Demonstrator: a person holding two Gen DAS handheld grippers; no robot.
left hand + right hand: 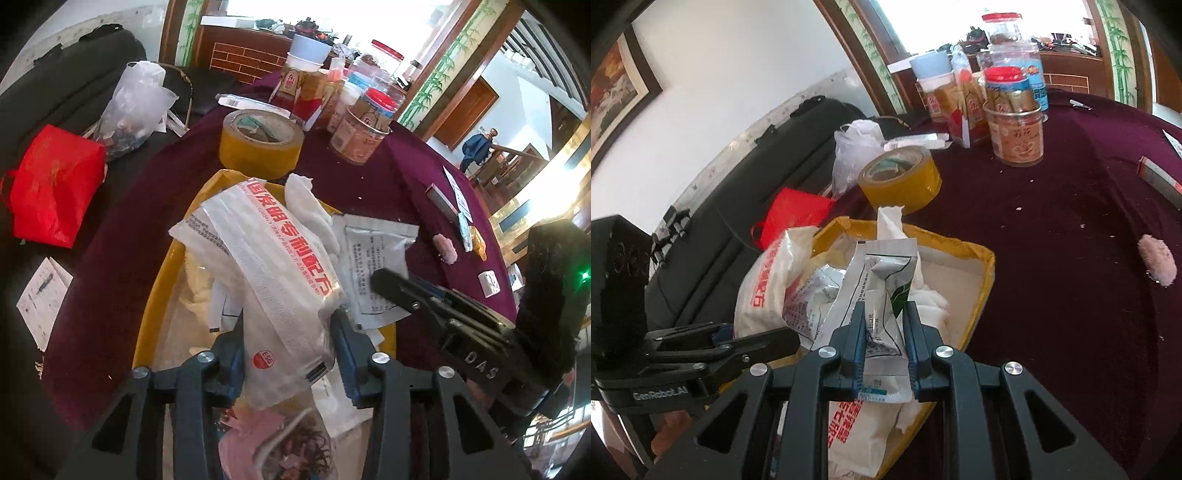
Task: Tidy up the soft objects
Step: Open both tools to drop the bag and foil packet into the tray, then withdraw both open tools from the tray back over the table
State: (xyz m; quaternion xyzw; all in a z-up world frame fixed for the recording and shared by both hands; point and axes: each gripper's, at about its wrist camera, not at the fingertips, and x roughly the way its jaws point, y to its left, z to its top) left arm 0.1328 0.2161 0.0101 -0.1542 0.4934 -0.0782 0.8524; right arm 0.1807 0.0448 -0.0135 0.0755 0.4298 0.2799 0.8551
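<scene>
A yellow box (155, 280) on the maroon table holds soft packets and white tissue. My left gripper (288, 332) is shut on a white pack with red lettering (280, 258), held above the box. My right gripper (884, 332) is shut on a white and green sachet (882, 288) over the same box (982, 266). The right gripper also shows in the left wrist view (384, 284) beside a white foil packet (373, 258). The left gripper shows in the right wrist view (757, 339) at the white pack (764, 280). A small pink fluffy thing (1158, 262) lies on the cloth to the right.
A roll of yellow tape (260, 144) stands just behind the box. Jars and cups (365, 122) crowd the table's far side. A red bag (55, 184) and a clear plastic bag (133, 103) lie on a black sofa to the left. Small cards and packets (458, 214) lie on the right.
</scene>
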